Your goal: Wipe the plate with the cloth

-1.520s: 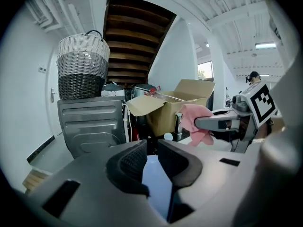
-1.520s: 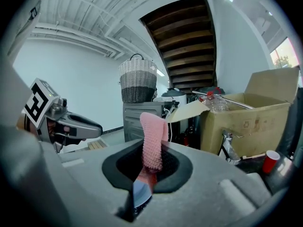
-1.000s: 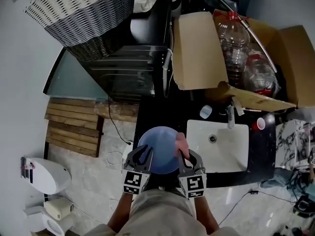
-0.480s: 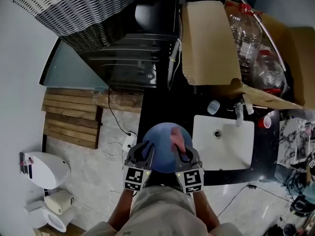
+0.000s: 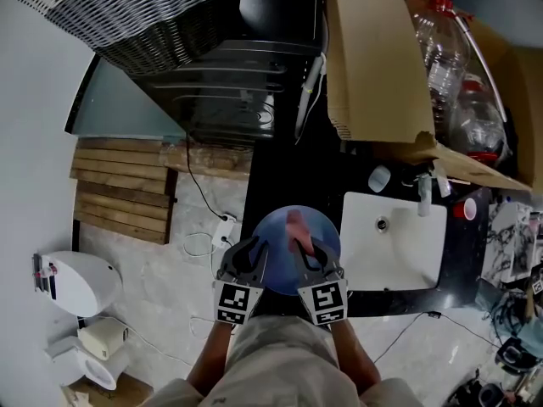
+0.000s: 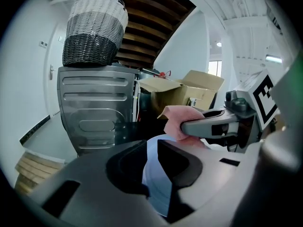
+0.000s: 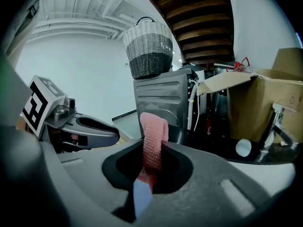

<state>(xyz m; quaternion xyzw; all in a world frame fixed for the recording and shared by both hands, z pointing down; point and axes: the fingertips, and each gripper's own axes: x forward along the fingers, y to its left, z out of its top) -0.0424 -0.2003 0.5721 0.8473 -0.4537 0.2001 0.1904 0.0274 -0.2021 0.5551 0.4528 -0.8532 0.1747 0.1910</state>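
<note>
Left tool [image 5: 252,251] clamped on the plate [image 5: 273,227] at its near rim, over the tabletop [image 5: 339,176] beside the sink [image 5: 399,257]; right tool [image 5: 309,250] pinched the cloth [image 5: 294,224] against the plate's face; bare face lay leftward.

Wicker basket [image 5: 144,15] atop grey appliance [image 5: 229,100]; cardboard box [image 5: 377,66] (bottles [image 5: 450,66] inside) behind sink [image 5: 407,257].
</note>
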